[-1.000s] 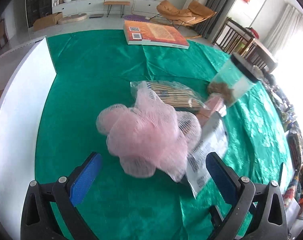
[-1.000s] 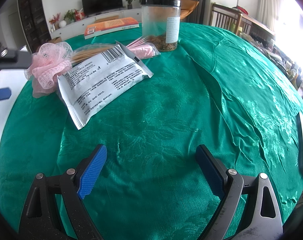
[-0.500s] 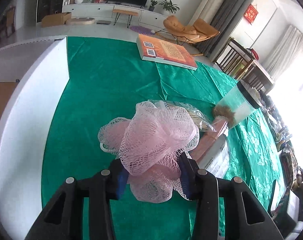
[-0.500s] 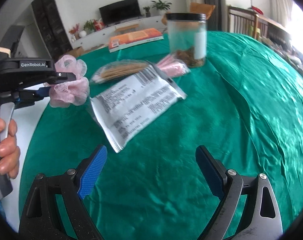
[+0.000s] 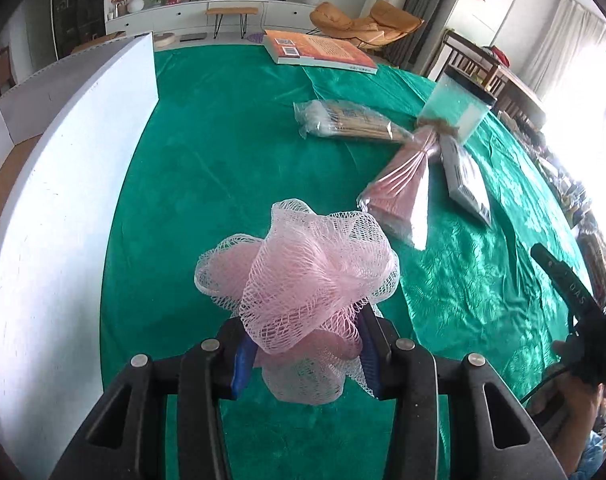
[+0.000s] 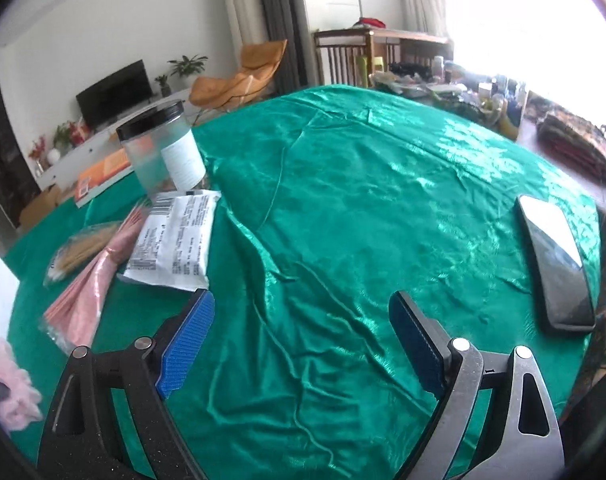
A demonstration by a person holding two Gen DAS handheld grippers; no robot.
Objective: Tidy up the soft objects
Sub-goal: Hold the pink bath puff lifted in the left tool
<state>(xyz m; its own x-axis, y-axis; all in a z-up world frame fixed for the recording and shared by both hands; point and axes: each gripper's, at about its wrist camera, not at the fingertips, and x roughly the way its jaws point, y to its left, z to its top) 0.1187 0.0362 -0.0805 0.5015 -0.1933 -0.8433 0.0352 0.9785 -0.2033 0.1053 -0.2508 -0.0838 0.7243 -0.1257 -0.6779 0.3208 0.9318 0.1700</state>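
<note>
Left wrist view: left gripper [image 5: 303,356], wide open a second ago, now clamps the pink mesh pouf [image 5: 299,280], lifted above the green tablecloth [image 5: 207,168] beside the white box [image 5: 63,184].
Right wrist view: right gripper [image 6: 301,340] has rolled, jaws wide, empty, pointing down over cloth.

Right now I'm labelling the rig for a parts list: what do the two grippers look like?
Both the left gripper and right gripper have black skeletal frames with triangular cut-outs, silver rivets and ribbed blue pads on each finger. No cables or sleeves show.

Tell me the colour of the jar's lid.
Black; the jar lid shows best in the right wrist view.
</note>
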